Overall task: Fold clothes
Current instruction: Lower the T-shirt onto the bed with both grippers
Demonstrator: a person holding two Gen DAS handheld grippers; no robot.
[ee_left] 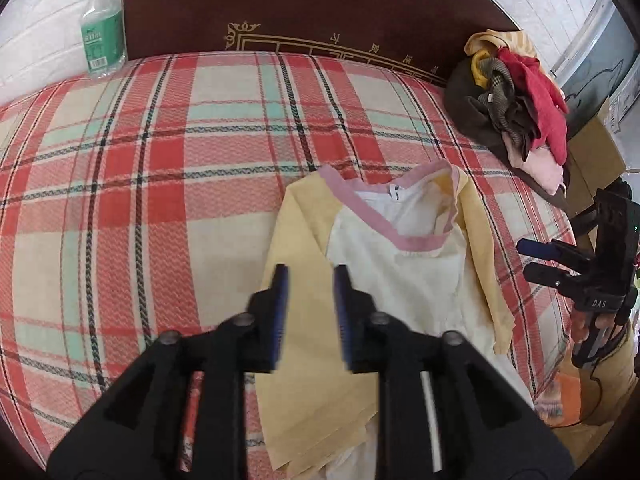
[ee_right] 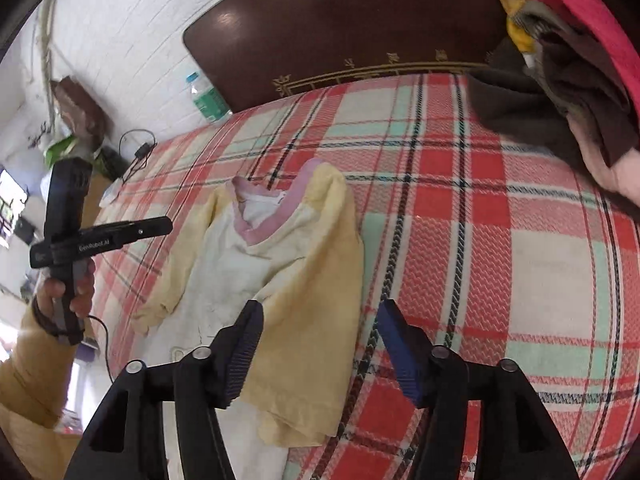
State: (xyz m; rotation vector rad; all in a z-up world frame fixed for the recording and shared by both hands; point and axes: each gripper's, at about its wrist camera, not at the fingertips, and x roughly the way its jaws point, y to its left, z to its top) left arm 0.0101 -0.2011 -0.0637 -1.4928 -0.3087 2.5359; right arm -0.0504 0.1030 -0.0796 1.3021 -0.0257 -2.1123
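Plaid bed (ee_left: 160,160): shirt (ee_left: 400,280) lengthwise, collar toward headboard (ee_left: 280,0).

- A plastic water bottle (ee_left: 101,30) is stood far ahead and left of the left tongs, against the dark wooden headboard (ee_left: 280,4).
- A plaid bedcover (ee_left: 160,160) is spread beneath both tongs.
- A black cable (ee_right: 138,152) is seen ahead-left of the right tongs.

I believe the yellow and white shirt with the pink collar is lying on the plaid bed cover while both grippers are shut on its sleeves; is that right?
Not quite. The shirt does lie on the plaid bed cover, but neither gripper is shut on its sleeves. The left wrist view shows the left gripper open above the shirt, and the right wrist view shows the right gripper open too, gripping nothing.
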